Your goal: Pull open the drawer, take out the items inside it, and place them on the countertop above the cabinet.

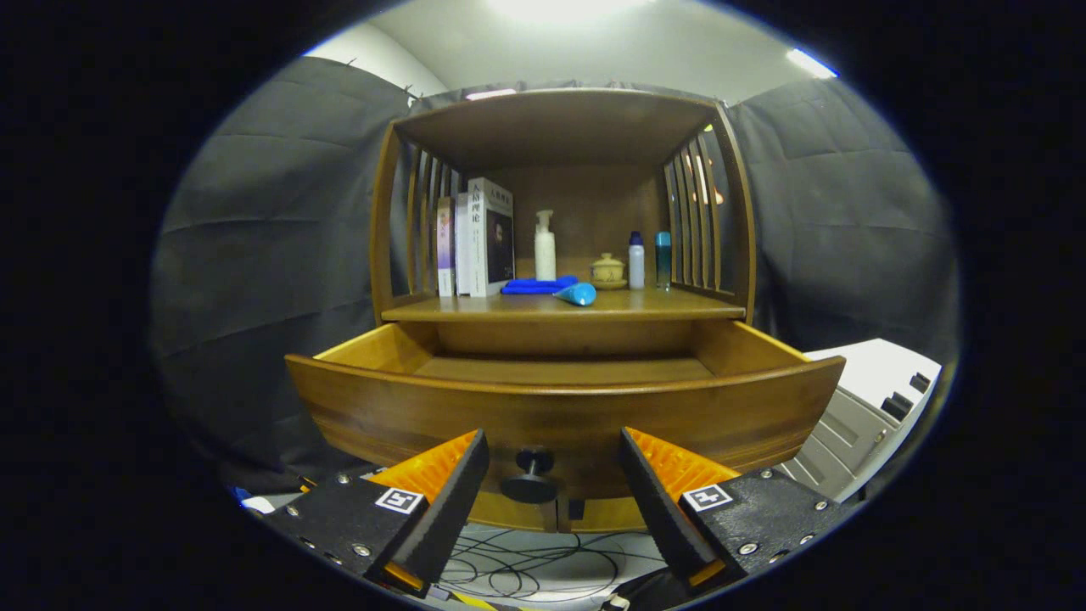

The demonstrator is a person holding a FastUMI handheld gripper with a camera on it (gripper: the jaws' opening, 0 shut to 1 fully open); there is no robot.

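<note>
1. The tongs [553, 475] stand wide apart and hold nothing, one finger on each side of the drawer's knob [532, 475], which sits between them untouched.
2. The drawer [560, 407] is pulled well out of the cabinet [560, 212]. The part of its floor that shows is bare wood, and the front wall hides the near strip, so whether anything remains there cannot be told.
3. On the surface [679, 304] above the drawer, at 12 o'clock from the tongs, lie a blue cloth [534, 286] and a blue tube [577, 294], near the front edge where a reach from the drawer would likely set them.
4. Books [475, 238], a pump bottle [545, 246], a lidded cup [607, 270] and two small bottles [636, 260] stand further back.
5. Judging by this, the emptying looks close to finished.
</note>
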